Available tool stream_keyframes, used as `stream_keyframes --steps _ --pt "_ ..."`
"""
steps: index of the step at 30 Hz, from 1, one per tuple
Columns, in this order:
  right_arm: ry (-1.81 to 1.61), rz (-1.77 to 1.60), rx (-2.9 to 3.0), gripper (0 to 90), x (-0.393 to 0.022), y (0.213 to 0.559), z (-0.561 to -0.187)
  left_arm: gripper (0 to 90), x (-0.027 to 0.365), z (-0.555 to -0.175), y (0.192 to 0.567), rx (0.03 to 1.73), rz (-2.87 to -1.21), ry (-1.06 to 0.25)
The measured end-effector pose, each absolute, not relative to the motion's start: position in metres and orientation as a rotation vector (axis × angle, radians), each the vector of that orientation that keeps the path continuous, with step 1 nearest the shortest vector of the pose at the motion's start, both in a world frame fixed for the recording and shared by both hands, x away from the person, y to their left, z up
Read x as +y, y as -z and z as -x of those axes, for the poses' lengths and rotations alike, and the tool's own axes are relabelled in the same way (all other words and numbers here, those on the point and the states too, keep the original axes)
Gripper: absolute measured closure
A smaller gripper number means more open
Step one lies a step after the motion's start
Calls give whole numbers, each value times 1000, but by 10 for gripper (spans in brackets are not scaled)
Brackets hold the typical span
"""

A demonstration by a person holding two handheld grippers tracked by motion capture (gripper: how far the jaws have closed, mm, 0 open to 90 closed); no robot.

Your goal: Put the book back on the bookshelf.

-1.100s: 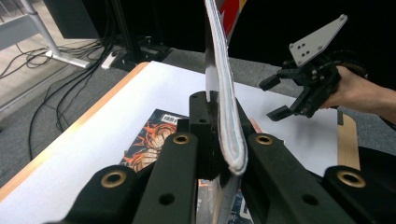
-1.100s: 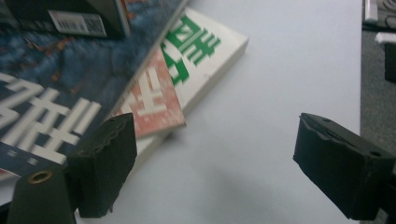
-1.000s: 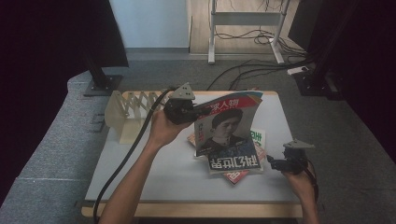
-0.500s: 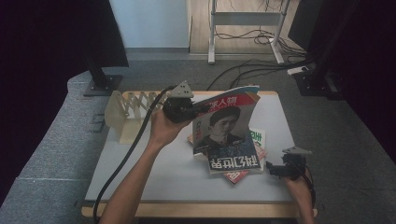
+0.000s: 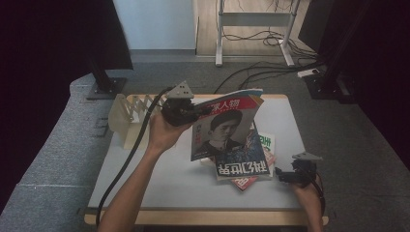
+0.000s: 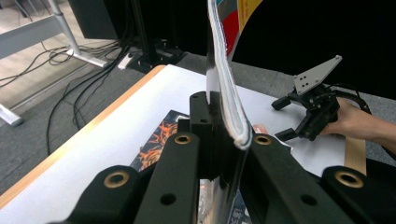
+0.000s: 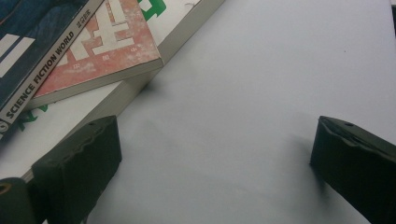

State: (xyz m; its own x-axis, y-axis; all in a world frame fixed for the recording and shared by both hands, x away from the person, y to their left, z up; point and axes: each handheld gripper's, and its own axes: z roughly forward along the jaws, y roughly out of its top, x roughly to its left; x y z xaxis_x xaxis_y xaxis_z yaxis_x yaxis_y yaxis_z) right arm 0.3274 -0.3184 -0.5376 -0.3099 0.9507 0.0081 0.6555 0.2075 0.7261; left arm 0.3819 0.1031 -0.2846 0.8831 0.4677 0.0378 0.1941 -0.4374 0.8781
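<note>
A magazine [image 5: 227, 128] with a portrait on its red-topped cover is held up, tilted, above the white table [image 5: 159, 179]. My left gripper [image 5: 200, 112] is shut on its upper left edge. In the left gripper view the jaws of that gripper [image 6: 219, 135] pinch the magazine's edge [image 6: 224, 93]. A stack of books [image 5: 263, 157] lies under the magazine. My right gripper [image 5: 280, 175] rests low just right of the stack. Its jaws have just been opening and stand wide apart [image 7: 215, 158] with only bare table between them. It also appears far off in the left gripper view [image 6: 285, 119].
A red paperback [image 7: 98, 51] lies on a thick white book [image 7: 187, 18], under a blue one [image 7: 28, 56]. A white folding rack [image 5: 126, 113] stands at the table's left rear. Cables [image 5: 261, 72] and dark stands lie on the floor behind.
The right gripper has sunk toward the table beside the stack and its jaws have spread. The left hand has tipped the magazine a little, still gripping it.
</note>
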Motion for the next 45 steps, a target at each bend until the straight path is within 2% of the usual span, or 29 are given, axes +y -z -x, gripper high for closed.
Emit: stream_keyframes --steps 14,45 --pt "-885 -1490 2039 12 -318 538 -327 867 129 -366 268 520 -2066 -347" --pt "-885 -1483 2037 16 -318 538 -327 867 210 -343 257 689 -2005 -394"
